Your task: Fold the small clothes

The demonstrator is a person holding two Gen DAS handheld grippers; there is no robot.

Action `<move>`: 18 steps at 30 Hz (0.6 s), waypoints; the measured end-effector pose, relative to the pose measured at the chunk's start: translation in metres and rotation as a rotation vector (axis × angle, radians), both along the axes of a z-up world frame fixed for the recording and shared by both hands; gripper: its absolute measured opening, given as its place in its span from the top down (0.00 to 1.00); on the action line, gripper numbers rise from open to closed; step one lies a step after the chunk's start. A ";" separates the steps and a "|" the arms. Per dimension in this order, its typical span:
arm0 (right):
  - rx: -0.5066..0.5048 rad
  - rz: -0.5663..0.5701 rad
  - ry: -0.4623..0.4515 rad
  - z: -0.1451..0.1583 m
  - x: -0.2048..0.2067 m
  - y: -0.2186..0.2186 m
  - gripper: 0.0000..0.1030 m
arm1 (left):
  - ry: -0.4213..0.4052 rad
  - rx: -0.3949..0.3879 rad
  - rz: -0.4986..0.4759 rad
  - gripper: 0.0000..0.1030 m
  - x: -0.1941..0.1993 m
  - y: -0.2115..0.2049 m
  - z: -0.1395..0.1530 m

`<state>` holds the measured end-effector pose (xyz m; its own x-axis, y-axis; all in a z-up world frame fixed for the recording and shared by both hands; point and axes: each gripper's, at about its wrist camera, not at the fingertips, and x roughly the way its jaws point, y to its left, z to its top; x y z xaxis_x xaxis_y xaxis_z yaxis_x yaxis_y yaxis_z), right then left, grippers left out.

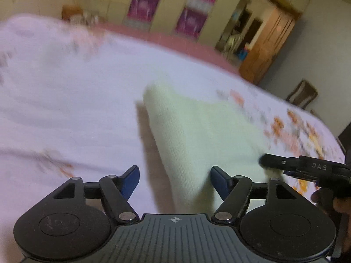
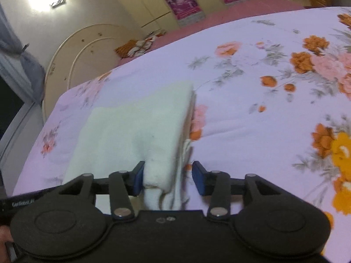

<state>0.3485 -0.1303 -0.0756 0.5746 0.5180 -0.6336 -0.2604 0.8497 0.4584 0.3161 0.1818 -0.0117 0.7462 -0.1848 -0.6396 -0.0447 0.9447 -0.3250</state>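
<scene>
1. Cream cloth (image 2: 136, 131) lies folded over on the bedspread (image 2: 252, 92), at least one fold done.
2. Your left gripper (image 1: 174, 180) is wide and empty.
3. Your right gripper (image 2: 167, 178) is parted, cloth corner between, unpinched.
4. Left: probably another fold, or flattening.

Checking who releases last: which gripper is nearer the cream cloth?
Right. The right gripper is open with the cream cloth's near corner between its pads. The left gripper is open too, and the cloth's other edge lies partly between its pads.
</scene>
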 end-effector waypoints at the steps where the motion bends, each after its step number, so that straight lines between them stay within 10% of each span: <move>1: -0.011 -0.013 -0.039 0.009 -0.003 -0.003 0.65 | -0.036 0.022 0.012 0.45 -0.004 0.003 0.008; 3: -0.031 -0.017 -0.102 0.025 -0.005 -0.002 0.79 | -0.075 0.037 0.010 0.46 -0.001 0.004 0.019; 11: -0.313 0.141 -0.162 0.014 0.026 0.055 0.81 | 0.048 0.113 -0.073 0.46 0.058 -0.033 -0.007; 18: -0.300 0.134 -0.172 0.020 0.025 0.044 0.78 | 0.019 0.113 -0.066 0.46 0.044 -0.035 0.003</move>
<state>0.3733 -0.0865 -0.0556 0.6257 0.4019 -0.6686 -0.4299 0.8928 0.1344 0.3598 0.1468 -0.0090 0.7226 -0.1596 -0.6726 0.0142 0.9762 -0.2163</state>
